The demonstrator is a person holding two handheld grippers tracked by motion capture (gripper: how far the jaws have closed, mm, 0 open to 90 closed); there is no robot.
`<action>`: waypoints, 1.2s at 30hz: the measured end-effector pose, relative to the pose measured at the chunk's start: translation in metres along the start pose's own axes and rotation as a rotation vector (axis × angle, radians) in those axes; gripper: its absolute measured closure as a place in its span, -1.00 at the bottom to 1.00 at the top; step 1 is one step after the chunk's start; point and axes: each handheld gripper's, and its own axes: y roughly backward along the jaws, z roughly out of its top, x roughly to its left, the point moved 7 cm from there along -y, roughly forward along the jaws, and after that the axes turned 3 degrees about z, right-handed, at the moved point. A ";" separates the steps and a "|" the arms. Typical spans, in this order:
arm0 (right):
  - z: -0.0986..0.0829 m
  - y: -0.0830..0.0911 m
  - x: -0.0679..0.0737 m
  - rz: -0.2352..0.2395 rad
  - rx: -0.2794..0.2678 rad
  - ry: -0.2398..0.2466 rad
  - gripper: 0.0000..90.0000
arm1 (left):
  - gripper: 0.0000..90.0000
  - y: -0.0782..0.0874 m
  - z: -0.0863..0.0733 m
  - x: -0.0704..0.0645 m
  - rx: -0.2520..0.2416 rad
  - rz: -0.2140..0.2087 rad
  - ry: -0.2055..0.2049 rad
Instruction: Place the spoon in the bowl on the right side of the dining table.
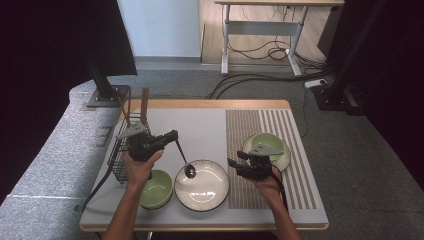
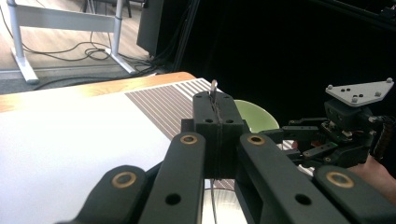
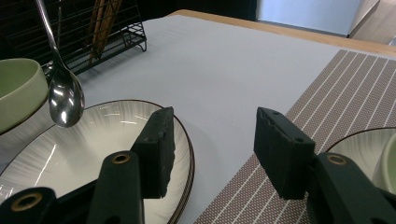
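Observation:
My left gripper [image 1: 171,135] [image 2: 217,101] is shut on the thin handle of a metal spoon [image 1: 189,170] [image 2: 213,87]. The spoon hangs tilted, its bowl [image 3: 65,100] just above the left rim of a white ribbed plate [image 1: 201,192] [image 3: 93,158] at the table's front middle. My right gripper [image 1: 236,162] [image 3: 215,140] stands open at the plate's right edge with nothing between its jaws. A green bowl [image 1: 157,192] [image 3: 16,88] sits left of the plate. A second green bowl [image 1: 265,141] [image 2: 254,117] rests on a smaller plate [image 1: 287,157] at the right.
A black wire rack [image 1: 120,152] [image 3: 100,35] holding wooden utensils stands at the table's left edge. A striped brown placemat [image 1: 295,175] [image 3: 341,98] covers the right side, over a grey mat [image 1: 205,132]. Beyond the table are cables and a desk frame [image 1: 260,30].

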 end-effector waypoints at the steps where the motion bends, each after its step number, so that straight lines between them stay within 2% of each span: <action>1: 0.000 0.000 0.000 -0.001 0.000 0.001 0.07 | 1.00 -0.001 0.000 -0.001 0.004 0.004 -0.006; 4: 0.000 -0.002 0.001 -0.002 0.002 -0.004 0.07 | 1.00 -0.004 -0.001 -0.005 0.014 0.006 -0.024; 9: 0.000 -0.004 0.005 -0.002 0.002 0.002 0.07 | 1.00 -0.011 -0.001 -0.011 0.021 -0.006 -0.032; 24: 0.000 -0.008 0.011 -0.004 0.010 -0.003 0.05 | 1.00 -0.024 -0.006 -0.013 0.033 -0.034 -0.005; 33: 0.003 -0.007 0.016 0.008 0.002 -0.001 0.05 | 1.00 -0.030 -0.004 -0.023 0.045 -0.041 -0.032; 36: 0.004 -0.007 0.018 0.020 -0.005 0.000 0.05 | 1.00 -0.033 -0.005 -0.024 0.042 -0.052 -0.020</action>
